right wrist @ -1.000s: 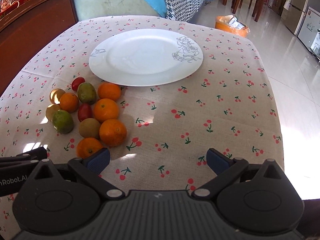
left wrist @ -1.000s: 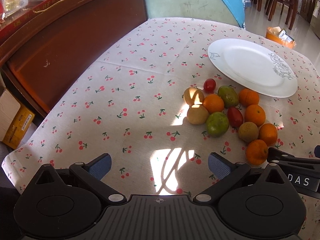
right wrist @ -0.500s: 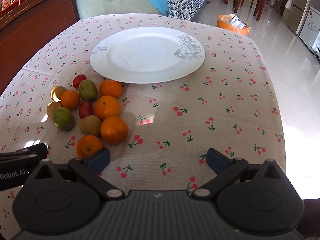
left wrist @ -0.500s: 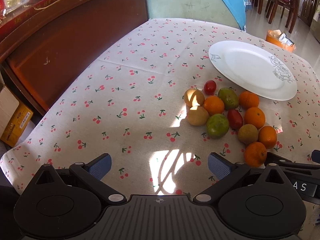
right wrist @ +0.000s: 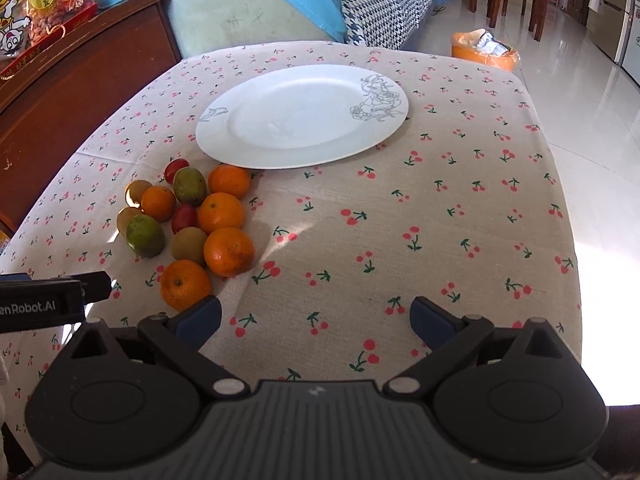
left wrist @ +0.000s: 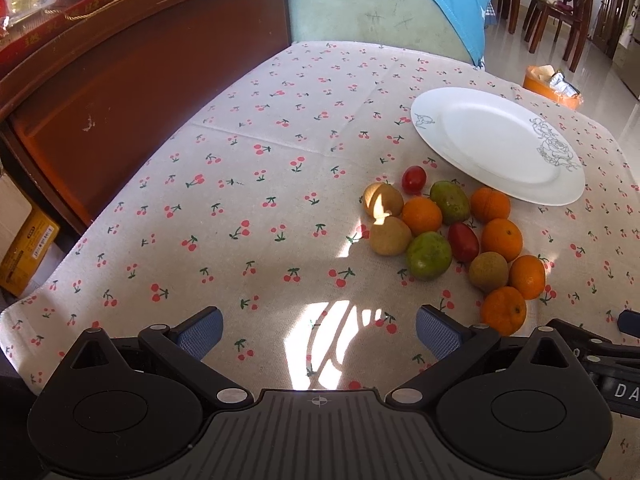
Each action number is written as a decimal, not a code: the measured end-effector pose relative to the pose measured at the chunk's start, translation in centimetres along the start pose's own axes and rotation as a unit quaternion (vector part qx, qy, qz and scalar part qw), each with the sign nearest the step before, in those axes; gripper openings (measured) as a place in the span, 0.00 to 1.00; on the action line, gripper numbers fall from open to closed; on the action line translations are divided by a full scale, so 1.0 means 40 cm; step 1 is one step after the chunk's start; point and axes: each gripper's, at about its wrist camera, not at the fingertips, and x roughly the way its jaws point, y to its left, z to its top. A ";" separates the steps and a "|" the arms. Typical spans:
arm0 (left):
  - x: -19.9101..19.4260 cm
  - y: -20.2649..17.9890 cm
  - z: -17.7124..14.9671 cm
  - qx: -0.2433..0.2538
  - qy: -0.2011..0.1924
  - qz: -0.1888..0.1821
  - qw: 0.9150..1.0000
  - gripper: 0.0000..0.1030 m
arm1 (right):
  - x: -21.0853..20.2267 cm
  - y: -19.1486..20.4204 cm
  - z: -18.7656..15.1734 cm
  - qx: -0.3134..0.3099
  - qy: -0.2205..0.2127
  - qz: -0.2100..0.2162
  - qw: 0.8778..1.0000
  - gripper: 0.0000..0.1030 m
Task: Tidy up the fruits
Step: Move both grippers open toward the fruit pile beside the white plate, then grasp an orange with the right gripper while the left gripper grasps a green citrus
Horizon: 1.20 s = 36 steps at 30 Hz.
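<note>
A cluster of fruit lies on the cherry-print tablecloth: several oranges (right wrist: 229, 251), green fruits (right wrist: 145, 235), brown kiwis (right wrist: 189, 245) and red tomatoes (right wrist: 184, 218). The cluster also shows in the left wrist view (left wrist: 428, 255). An empty white plate (right wrist: 256, 152) with a grey flower drawing sits just beyond the fruit, also in the left wrist view (left wrist: 532, 196). My left gripper (left wrist: 318, 330) is open and empty, near the table's front edge, left of the fruit. My right gripper (right wrist: 316, 316) is open and empty, its left finger close to the nearest orange (right wrist: 185, 284).
A dark wooden cabinet (left wrist: 120, 80) runs along the table's left side. A green sofa with a blue cloth (right wrist: 248, 8) stands behind the table. An orange bin (right wrist: 484, 50) and wooden chairs stand on the tiled floor at the right. The table's right edge (right wrist: 568, 216) drops to the floor.
Both grippers have pulled back slightly, so the fruit and plate sit a little farther away. Nothing was picked up or moved on the table.
</note>
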 end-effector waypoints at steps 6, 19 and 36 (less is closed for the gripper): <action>-0.001 0.024 -0.002 -0.009 0.002 -0.015 1.000 1.00 | -0.025 -0.018 -0.022 -0.006 -0.015 0.045 0.999 0.84; -0.001 0.048 -0.003 -0.023 -0.010 -0.016 1.000 0.98 | -0.017 0.026 -0.042 -0.029 -0.039 0.125 0.991 0.51; 0.006 0.017 0.005 -0.015 -0.032 -0.069 0.997 0.72 | 0.018 0.100 -0.044 -0.072 -0.072 0.126 0.987 0.31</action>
